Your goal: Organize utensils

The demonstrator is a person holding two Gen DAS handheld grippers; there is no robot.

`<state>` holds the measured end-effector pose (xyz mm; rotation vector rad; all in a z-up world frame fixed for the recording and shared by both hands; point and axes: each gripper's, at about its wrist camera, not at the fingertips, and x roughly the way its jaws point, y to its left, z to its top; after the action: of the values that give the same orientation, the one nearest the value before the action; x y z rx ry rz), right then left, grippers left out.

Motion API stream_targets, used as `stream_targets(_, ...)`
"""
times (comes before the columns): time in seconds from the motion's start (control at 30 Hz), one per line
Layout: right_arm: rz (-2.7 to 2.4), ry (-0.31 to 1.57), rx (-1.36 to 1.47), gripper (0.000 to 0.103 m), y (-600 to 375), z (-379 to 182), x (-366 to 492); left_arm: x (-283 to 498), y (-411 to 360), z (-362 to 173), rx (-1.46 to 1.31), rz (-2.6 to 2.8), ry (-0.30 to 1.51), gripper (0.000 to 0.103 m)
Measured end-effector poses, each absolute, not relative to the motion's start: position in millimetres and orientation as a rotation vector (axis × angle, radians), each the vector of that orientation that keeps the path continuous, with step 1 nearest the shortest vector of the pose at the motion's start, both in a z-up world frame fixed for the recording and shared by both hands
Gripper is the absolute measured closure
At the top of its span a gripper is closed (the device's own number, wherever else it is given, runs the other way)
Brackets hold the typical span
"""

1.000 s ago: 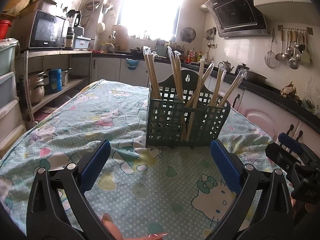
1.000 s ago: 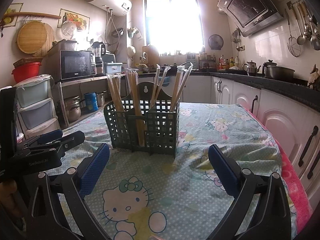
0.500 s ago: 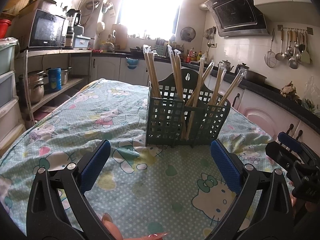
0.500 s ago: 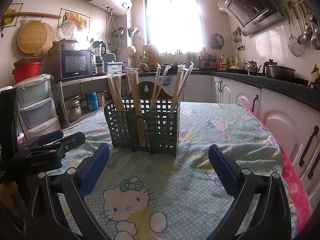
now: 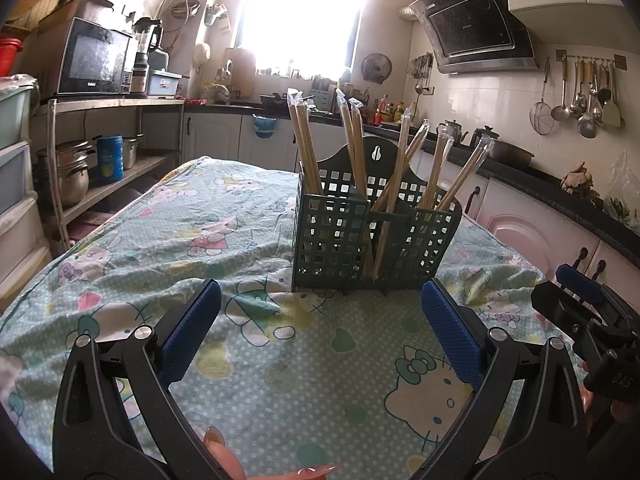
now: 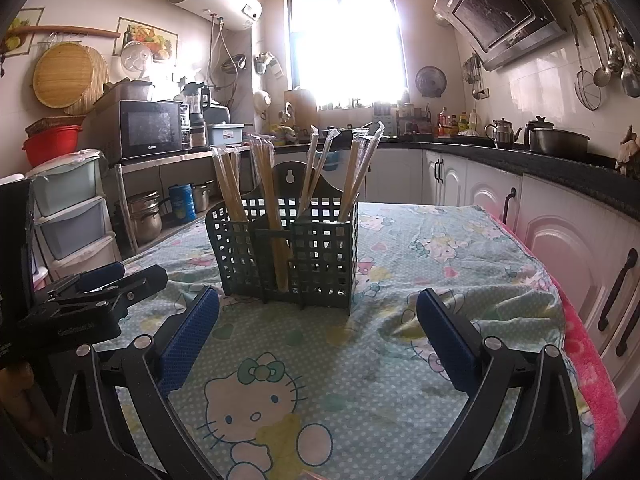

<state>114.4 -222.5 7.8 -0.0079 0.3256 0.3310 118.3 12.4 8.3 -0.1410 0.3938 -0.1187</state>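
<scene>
left wrist view: the left gripper [image 5: 320, 332] hangs low over the table with its blue-padded fingers [image 5: 192, 336] spread wide and nothing between them. straight ahead on the patterned tablecloth [image 5: 168, 240] stands the dark green lattice utensil holder [image 5: 372, 240], upright, with several compartments. wrapped chopsticks [image 5: 306, 148] stick up out of it, some nearly upright at the left, others leaning right. at the right edge the right gripper [image 5: 588, 320] shows side-on, beside the holder but apart from it; from this angle i cannot tell how its jaws stand. right wrist view: the right gripper [image 6: 318, 332] also has its blue pads [image 6: 448, 340] held wide apart, empty, above the cloth. the utensil holder [image 6: 286, 252] sits ahead and slightly left of centre, the wrapped chopsticks [image 6: 272, 200] standing in its compartments. the left gripper [image 6: 100, 292] shows at the left edge, near the holder's left side without touching it. a microwave [image 6: 150, 128] sits on a shelf behind.
</scene>
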Motion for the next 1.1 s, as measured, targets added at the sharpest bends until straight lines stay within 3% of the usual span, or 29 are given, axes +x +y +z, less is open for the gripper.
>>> stream_targets(1.1, 0.327, 0.328, -0.006, 0.007, -226.0, 5.4, 115.1, 119.0, 13.9, 5.2, -0.141, -0.122, 0.404, 0.011)
